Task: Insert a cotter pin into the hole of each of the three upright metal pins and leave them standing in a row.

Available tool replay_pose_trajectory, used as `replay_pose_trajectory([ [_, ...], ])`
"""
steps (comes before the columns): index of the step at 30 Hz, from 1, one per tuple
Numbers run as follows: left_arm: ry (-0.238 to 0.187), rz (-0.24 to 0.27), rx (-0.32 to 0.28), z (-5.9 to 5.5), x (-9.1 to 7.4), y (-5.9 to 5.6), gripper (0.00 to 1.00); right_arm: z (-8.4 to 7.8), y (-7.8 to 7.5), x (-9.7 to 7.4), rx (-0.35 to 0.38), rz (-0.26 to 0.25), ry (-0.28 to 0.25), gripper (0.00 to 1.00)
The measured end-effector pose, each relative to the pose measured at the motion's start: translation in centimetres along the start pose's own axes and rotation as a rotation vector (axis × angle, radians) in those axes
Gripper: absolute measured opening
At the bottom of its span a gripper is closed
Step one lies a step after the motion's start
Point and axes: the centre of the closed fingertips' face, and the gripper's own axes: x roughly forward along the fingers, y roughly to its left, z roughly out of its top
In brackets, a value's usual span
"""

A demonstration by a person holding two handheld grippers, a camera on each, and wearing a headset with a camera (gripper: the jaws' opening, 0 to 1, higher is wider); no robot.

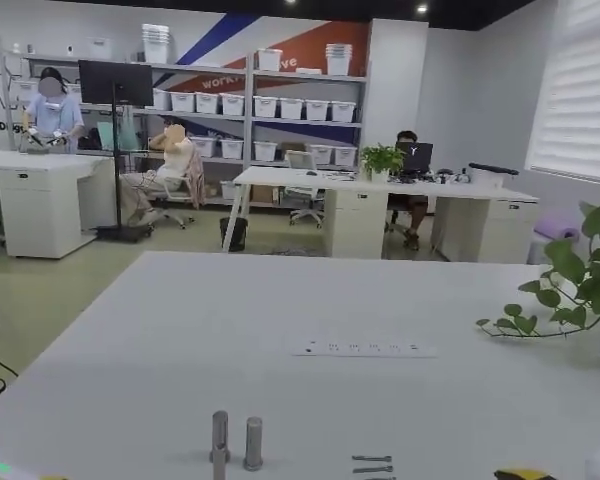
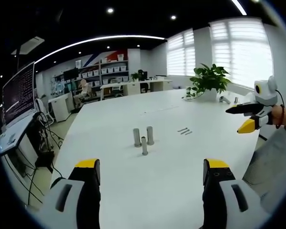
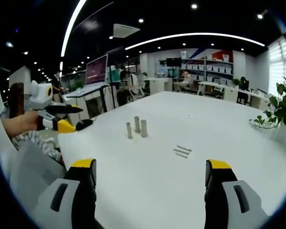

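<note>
Steel-grey and upright, three metal pins [image 2: 144, 139] stand in a tight cluster rather than a row on a white table [image 1: 280, 330], their long axes vertical. Any cross holes are too small to make out.

Three cotter pins [image 3: 182, 151] lie flat near the metal pins, to their right in the head view. They are parallel to one another, their long axes running roughly toward the metal pins. Which ends carry the loops cannot be told.

The left gripper [image 2: 151, 164] and the right gripper [image 3: 150, 164] hover short of the metal pins on the person's side, jaws spread wide and holding nothing.

The cotter pins look thin, light and springy, and likely to skid on the smooth top. A pinch near the looped end would probably leave the legs free. The metal pins look stiff and dense but narrow-based, so a sideways push could topple one.
</note>
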Motion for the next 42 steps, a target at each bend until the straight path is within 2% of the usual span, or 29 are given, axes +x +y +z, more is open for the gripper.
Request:
replay_pose_trajectory([
  [10,0.008,-0.012,0.013,0.0,0.5,-0.4,0.87,-0.2,-0.1,0.3,-0.011,0.004,0.011,0.96],
  [26,0.02,-0.019,0.022,-0.3,1.4,0.4,0.78,0.2,-0.4,0.8,0.014,0.0,-0.012,0.87],
  [32,0.024,-0.028,0.038,-0.3,2.1,0.5,0.74,0.3,-0.6,0.9,0.022,0.001,-0.017,0.85],
  [42,0.025,-0.031,0.048,-0.1,4.0,1.3,0.66,0.3,-0.8,1.1,0.023,0.011,-0.022,0.78],
])
